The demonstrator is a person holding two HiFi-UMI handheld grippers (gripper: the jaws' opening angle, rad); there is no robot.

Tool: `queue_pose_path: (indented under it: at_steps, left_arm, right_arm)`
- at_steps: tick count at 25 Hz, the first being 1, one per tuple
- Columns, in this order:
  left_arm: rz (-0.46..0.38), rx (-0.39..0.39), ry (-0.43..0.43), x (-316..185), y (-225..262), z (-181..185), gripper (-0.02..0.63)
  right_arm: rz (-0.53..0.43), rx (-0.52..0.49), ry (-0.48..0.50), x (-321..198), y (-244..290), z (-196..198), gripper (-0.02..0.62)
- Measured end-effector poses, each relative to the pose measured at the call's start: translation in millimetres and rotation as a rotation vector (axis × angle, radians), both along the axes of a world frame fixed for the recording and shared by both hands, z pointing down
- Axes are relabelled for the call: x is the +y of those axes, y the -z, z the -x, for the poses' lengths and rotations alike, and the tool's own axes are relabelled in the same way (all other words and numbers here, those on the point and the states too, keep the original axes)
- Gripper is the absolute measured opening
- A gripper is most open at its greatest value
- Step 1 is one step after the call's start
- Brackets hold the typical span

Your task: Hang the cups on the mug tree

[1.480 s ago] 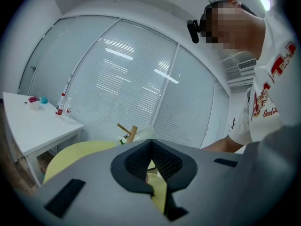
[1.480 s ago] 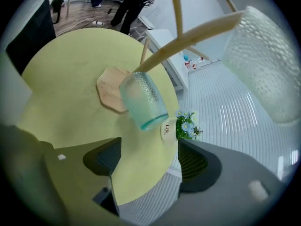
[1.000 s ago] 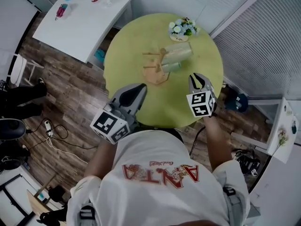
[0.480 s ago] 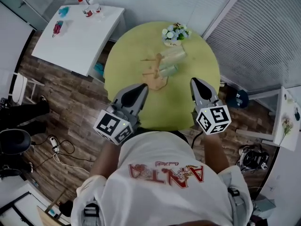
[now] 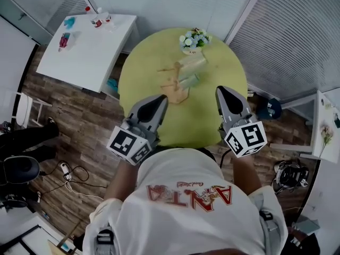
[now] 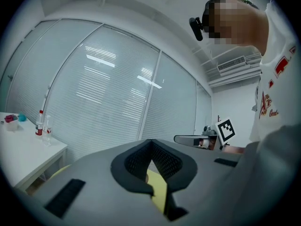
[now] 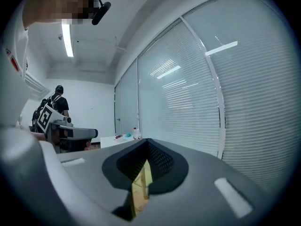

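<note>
Head view: the mug tree (image 5: 174, 83) stands on the table (image 5: 143, 52), upper centre of frame. Two clear cups (image 5: 190, 79) sit against its arms; hung or lying, I can't tell. My left gripper (image 5: 159, 98) and right gripper (image 5: 220, 90) hover lower, well apart from it.

Left gripper view: jaws clenched, empty.

Right gripper view: the same.

I judge I'm between grasps; next I confirm each cup hangs.
</note>
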State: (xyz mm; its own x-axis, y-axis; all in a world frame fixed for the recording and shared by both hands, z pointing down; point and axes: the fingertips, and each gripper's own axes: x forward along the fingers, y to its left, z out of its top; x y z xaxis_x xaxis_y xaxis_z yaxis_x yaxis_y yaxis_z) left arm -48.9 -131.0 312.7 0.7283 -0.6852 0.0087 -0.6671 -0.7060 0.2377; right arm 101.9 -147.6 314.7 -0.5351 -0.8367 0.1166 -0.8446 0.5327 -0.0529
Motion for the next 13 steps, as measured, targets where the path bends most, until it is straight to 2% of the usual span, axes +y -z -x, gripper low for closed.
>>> queue_pose_path:
  at_steps: [13]
  left_arm:
    - [-0.005, -0.006, 0.006, 4, 3, 3, 0.009]
  right_arm:
    - [-0.002, 0.007, 0.028, 1, -1, 11, 0.0]
